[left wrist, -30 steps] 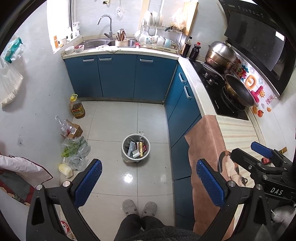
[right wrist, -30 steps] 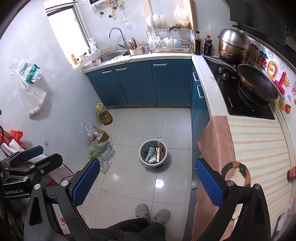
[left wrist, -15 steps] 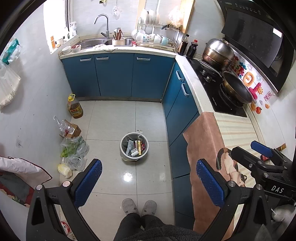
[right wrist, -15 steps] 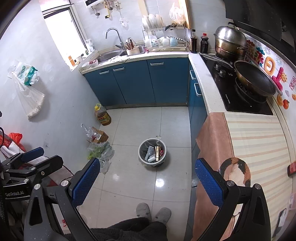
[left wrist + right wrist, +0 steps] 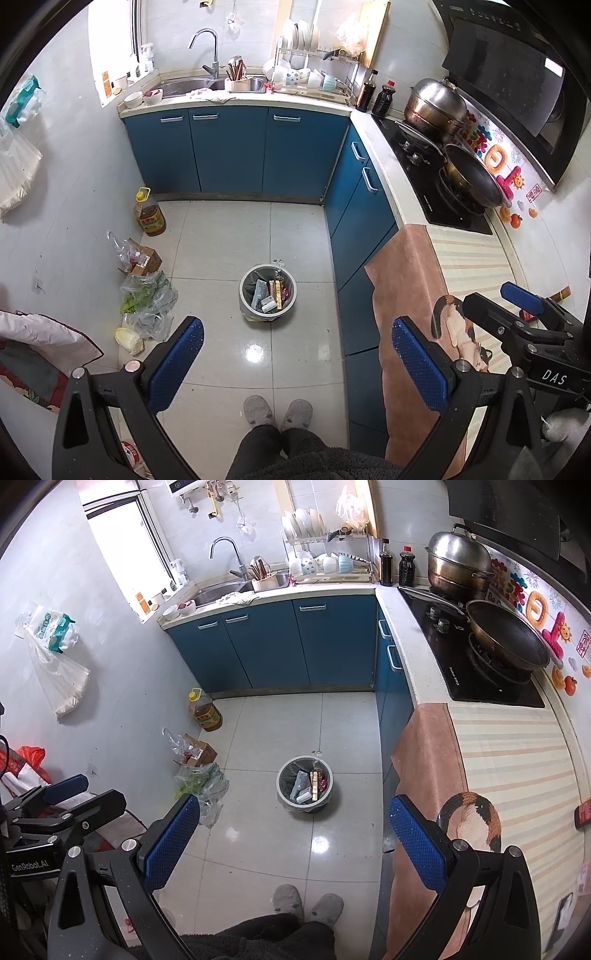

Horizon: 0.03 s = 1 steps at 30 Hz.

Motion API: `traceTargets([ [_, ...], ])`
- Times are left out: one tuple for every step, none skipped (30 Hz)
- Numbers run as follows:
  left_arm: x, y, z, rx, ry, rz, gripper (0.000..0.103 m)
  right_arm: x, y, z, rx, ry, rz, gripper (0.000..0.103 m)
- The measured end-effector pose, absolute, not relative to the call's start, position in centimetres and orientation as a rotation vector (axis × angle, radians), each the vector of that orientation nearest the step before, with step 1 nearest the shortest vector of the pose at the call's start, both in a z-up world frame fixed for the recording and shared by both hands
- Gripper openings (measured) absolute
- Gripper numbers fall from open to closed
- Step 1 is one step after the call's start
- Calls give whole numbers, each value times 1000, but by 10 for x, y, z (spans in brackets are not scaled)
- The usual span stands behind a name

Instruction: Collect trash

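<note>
Left wrist view, compared with a second ago: whole kitchen sliding up and away, trash bin (image 5: 268, 293) sitting a touch farther off on the floor (image 5: 229, 236). Same drift in the right view. Left claw (image 5: 295, 363) spread wide, nothing in it; right claw (image 5: 293, 840) likewise released and empty. Bin lined with a bag, wrappers and small boxes already inside, standing well apart from both claws. No approach toward the bin, then — more like backing off or lifting.

floor (image 5: 236, 236): glossy pale tile under my slippers
my gripper pads (image 5: 177, 365): rough blue rubber
wok (image 5: 506, 635): dull dark metal
worktop cloth (image 5: 517, 760): matt striped fabric
trash bin (image 5: 246, 299): smooth plastic
</note>
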<state>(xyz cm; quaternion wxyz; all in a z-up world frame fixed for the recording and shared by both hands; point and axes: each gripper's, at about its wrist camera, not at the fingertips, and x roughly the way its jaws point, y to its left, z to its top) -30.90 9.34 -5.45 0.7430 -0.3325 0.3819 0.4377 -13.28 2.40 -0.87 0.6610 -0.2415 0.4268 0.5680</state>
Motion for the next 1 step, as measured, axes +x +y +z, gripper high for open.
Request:
traceTargets([
  [-309,94,-54,-728,836,959,103,-133,24,-9,-545,965,1284,103],
])
